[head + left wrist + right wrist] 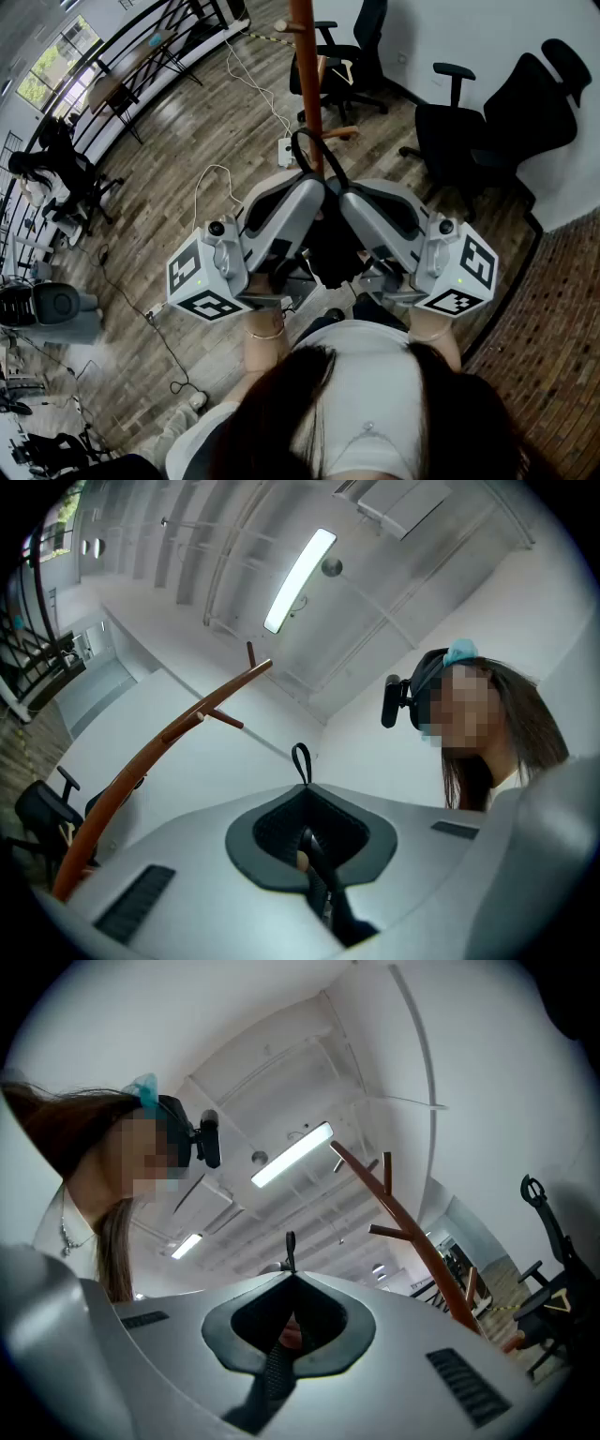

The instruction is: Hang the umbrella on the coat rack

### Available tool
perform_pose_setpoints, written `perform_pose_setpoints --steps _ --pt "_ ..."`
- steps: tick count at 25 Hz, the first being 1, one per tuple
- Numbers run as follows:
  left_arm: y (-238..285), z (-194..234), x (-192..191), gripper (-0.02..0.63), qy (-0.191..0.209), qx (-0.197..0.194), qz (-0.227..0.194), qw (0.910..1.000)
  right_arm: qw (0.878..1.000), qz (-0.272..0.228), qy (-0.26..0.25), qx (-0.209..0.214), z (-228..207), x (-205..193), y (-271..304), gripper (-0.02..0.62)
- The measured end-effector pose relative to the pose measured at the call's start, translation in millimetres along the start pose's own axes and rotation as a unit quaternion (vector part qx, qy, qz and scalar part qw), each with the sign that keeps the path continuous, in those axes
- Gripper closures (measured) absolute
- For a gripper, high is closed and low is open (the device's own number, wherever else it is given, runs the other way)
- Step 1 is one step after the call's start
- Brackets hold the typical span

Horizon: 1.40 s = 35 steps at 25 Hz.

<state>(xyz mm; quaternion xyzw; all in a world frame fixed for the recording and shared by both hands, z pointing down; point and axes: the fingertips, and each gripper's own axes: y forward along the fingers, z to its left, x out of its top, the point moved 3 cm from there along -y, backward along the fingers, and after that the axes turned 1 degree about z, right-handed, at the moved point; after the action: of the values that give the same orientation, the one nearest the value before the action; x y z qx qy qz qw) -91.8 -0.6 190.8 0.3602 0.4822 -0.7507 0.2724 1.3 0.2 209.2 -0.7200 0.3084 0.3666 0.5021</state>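
Note:
The brown wooden coat rack point(305, 75) stands straight ahead, its pole rising past the top of the head view. Both grippers point up at it, side by side. My left gripper point(314, 187) and right gripper point(349, 195) are each shut on the umbrella's black strap, whose loop point(314, 155) arches above the fingertips against the pole. The black umbrella point(333, 248) hangs between and under the two grippers, mostly hidden. The strap loop point(301, 761) sticks up from the shut jaws in the left gripper view, rack point(150, 752) at left. It does the same in the right gripper view, loop point(290, 1246) and rack pegs point(412, 1232).
Black office chairs point(487, 122) stand right of the rack, with another chair point(352, 47) behind it. A white power strip point(286, 150) and cables point(211, 183) lie on the wood floor by the rack's base. A brick floor point(553, 309) lies at right. Desks and a seated person point(52, 159) are at far left.

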Motion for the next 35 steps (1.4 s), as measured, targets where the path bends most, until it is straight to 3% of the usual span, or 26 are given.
perform_pose_setpoints --steps 12,35 --pt "3.9 -2.2 -10.2 0.595 0.005 0.016 0.002 0.9999 1.0 0.002 0.013 0.005 -4.6 -0.3 -9.3 0.56" --pt "43.9 23.3 -31.1 0.595 0.044 0.076 -0.018 0.996 0.998 0.021 0.035 0.05 -56.2 19.0 -21.9 0.56"
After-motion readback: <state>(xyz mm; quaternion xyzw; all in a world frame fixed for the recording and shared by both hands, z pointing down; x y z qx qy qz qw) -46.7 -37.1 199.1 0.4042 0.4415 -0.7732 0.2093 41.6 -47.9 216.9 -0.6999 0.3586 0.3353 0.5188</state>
